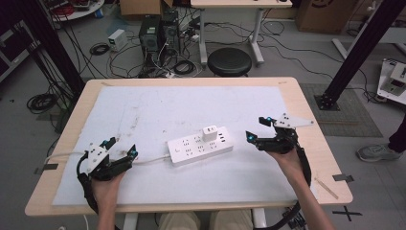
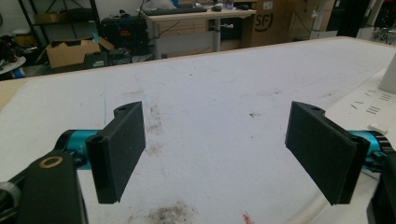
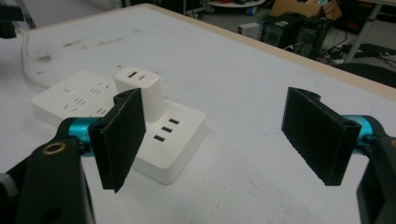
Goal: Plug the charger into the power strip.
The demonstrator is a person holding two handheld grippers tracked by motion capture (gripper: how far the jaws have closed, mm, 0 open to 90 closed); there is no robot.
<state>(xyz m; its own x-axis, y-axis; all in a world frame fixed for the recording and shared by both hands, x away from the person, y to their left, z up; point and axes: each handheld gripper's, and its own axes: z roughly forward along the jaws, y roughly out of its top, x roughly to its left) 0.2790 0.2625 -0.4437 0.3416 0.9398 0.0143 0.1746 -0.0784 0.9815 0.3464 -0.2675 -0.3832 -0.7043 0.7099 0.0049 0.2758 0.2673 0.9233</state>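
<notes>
A white power strip (image 1: 200,147) lies in the middle of the white mat, with a white charger cube (image 1: 209,133) plugged into its far right part. The strip's cable (image 1: 151,159) runs left towards my left gripper (image 1: 121,147), which rests open on the mat at the front left, apart from the strip. At the right my right gripper (image 1: 256,128) is open just beyond the strip's right end. In the right gripper view the strip (image 3: 163,135) and charger (image 3: 140,93) sit behind the left jaw. In the left gripper view the strip's edge (image 2: 373,109) shows at right.
The white mat (image 1: 158,108) covers most of the wooden table (image 1: 306,110). A black stool (image 1: 230,61), computer towers (image 1: 158,32) and tangled cables stand on the floor beyond the far edge. Tape marks (image 1: 343,178) sit near the front right corner.
</notes>
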